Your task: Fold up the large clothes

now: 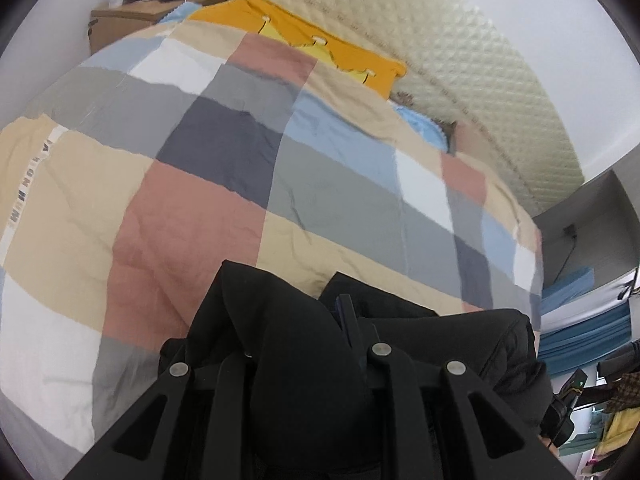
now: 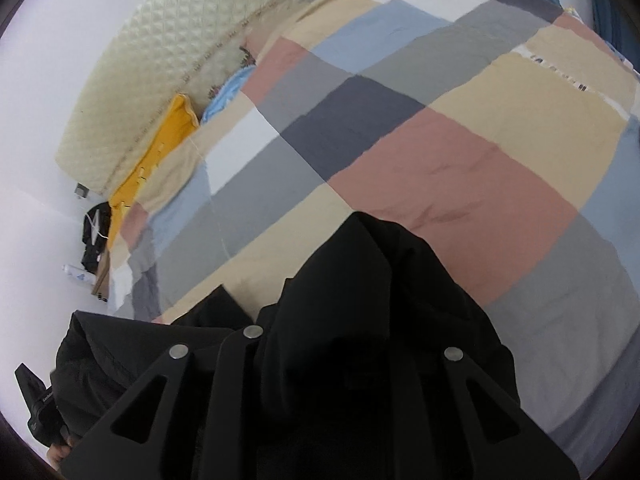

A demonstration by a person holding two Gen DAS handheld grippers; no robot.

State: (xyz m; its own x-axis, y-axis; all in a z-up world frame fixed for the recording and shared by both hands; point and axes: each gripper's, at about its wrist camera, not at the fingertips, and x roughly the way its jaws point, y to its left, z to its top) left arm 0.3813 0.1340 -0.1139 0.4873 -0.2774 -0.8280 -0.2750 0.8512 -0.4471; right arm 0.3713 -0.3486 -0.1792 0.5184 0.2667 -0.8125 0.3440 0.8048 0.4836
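A: Where is the garment?

B: The black garment (image 1: 304,340) hangs bunched over the bed's near edge, above the patchwork quilt (image 1: 208,184); my left gripper (image 1: 304,360) has its jaws nearly together, pinching a thick fold; my right gripper (image 2: 340,360) pinches another bunch the same way.

A: What could go wrong?

B: I judge the fabric bulky and slippery; a fold could slide out of either pinch; uneven lowering could land it crumpled on the quilt; I cannot tell which part each side holds.
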